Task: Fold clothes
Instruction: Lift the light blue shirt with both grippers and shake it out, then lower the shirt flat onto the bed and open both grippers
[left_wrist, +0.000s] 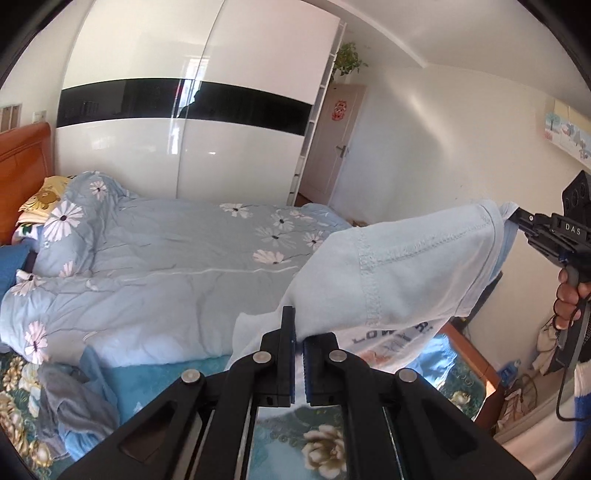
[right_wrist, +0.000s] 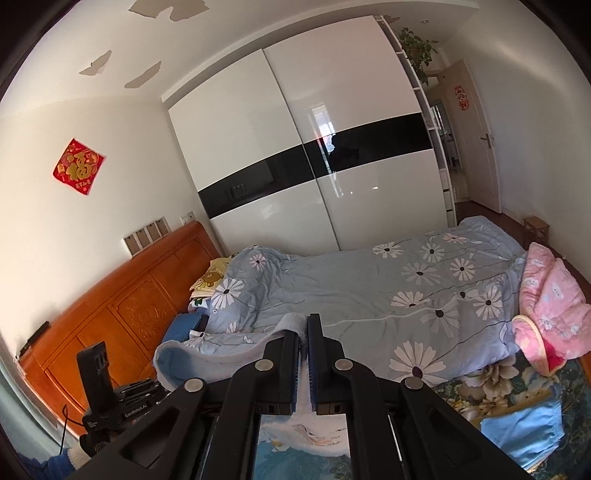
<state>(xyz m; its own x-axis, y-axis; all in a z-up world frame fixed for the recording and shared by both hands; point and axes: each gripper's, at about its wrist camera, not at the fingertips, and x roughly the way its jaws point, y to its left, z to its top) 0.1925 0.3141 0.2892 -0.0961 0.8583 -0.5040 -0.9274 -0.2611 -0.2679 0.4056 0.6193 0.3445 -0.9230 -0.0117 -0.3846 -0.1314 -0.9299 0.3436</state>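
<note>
A pale blue shirt (left_wrist: 406, 266) hangs in the air between the two grippers, stretched across the right half of the left wrist view, above the flowered quilt (left_wrist: 177, 251) on the bed. The left gripper (left_wrist: 299, 343), at the bottom centre of that view, has its fingers pinched tight on one edge of the cloth. The right gripper (left_wrist: 517, 218), at the right edge of the same view, is clamped just as tightly on the far end, near what looks like the collar or a shoulder seam; a hand (left_wrist: 570, 299) holds its grip below.

From the right wrist view, the right gripper (right_wrist: 303, 339) shows pale blue cloth (right_wrist: 221, 354) trapped between its closed fingers and trailing to the lower left.

This looks like the opening step: the shirt is picked up and spread out, with no fold made yet. Next, I'd judge, it wants to be pulled even between the two grips and laid flat on the bed, which calls for matching heights and a clear patch of quilt.

Much of the shirt is hard to read. Its lower part drops behind the left gripper's frame, the printed lettering on it is only partly readable, and I cannot tell which points of the shirt are held. A grey garment (left_wrist: 70, 402) lies crumpled at lower left, partly cut off.
</note>
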